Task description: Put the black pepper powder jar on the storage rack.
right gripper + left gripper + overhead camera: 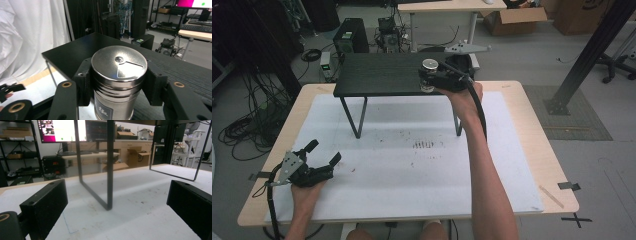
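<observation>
A silver shaker jar (118,82) with a metal lid and a dark label is clamped between the black jaws of my right gripper (117,85). In the high view that right gripper (430,76) holds the jar (429,70) upright at the front right edge of a small black raised shelf (382,75); whether the jar touches the shelf top I cannot tell. My left gripper (324,154) rests low at the table's front left, open with nothing between its jaws. The left gripper view looks between its wide jaws at a black shelf leg (110,165).
The shelf stands on thin black legs (352,117) at the back of a white mat (412,165) over a light wooden table (557,165). Dark smudges (423,145) mark the mat's middle. Beyond the table are a computer tower (348,36), cables and cardboard boxes (512,20).
</observation>
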Motion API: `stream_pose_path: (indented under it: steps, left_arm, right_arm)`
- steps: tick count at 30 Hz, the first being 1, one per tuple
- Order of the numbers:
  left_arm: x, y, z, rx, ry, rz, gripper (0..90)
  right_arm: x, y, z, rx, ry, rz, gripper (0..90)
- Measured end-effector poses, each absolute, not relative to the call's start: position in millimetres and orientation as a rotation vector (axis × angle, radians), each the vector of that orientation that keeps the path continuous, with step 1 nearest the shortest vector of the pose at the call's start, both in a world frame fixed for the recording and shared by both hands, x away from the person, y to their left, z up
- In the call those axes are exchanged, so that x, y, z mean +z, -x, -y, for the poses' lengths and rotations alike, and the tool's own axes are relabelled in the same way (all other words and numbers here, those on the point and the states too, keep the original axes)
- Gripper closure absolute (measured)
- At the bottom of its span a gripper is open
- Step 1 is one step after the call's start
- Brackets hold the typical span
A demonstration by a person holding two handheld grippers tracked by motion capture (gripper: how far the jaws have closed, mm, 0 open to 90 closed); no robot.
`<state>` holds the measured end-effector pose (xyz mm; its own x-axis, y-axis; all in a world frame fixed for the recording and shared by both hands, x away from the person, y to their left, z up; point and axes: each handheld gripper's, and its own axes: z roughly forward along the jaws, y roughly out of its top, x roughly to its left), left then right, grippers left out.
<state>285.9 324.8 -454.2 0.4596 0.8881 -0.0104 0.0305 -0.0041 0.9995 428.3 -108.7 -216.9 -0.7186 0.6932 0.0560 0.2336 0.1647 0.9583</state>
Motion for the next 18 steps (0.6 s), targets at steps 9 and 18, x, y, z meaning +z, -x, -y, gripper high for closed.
stream_pose_path:
  steps: [9,18]
  left_arm:
    - [-454,-286,-325,0.835,-1.421,-0.874,3.7]
    - [-454,-286,-325,0.834,-1.420,-0.874,3.8]
  right_arm:
    - [-226,-448,98,1.527,-0.895,-2.059,49.5]
    - [-232,-454,91,1.497,-0.884,-2.068,49.5]
